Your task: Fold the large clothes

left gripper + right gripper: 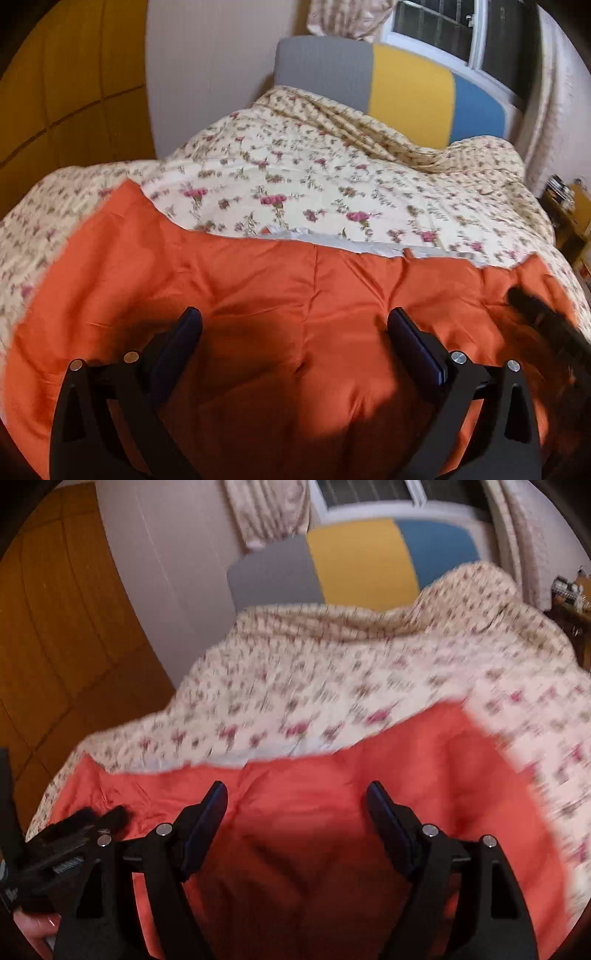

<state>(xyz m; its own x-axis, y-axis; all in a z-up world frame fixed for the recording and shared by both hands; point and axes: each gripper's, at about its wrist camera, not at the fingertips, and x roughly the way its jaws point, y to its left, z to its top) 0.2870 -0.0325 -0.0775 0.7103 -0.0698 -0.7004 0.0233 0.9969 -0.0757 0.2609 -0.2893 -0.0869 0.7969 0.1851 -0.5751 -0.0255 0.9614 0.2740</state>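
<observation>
A large orange garment [280, 295] lies spread flat on the flowered bedspread [295, 173]; a pale grey-white lining strip [354, 243] shows along its far edge. It also shows in the right wrist view [332, 786], blurred. My left gripper [295, 321] is open and empty, hovering just above the orange cloth. My right gripper [295, 794] is open and empty over the same cloth. The right gripper shows at the right edge of the left wrist view [543, 314]; the left gripper shows at lower left of the right wrist view [74, 834].
The bed has a grey, yellow and blue headboard [406, 85] under a window [443, 26] with curtains. A wooden wardrobe [55, 81] stands to the left. A cluttered wooden side table [569, 206] stands to the right of the bed.
</observation>
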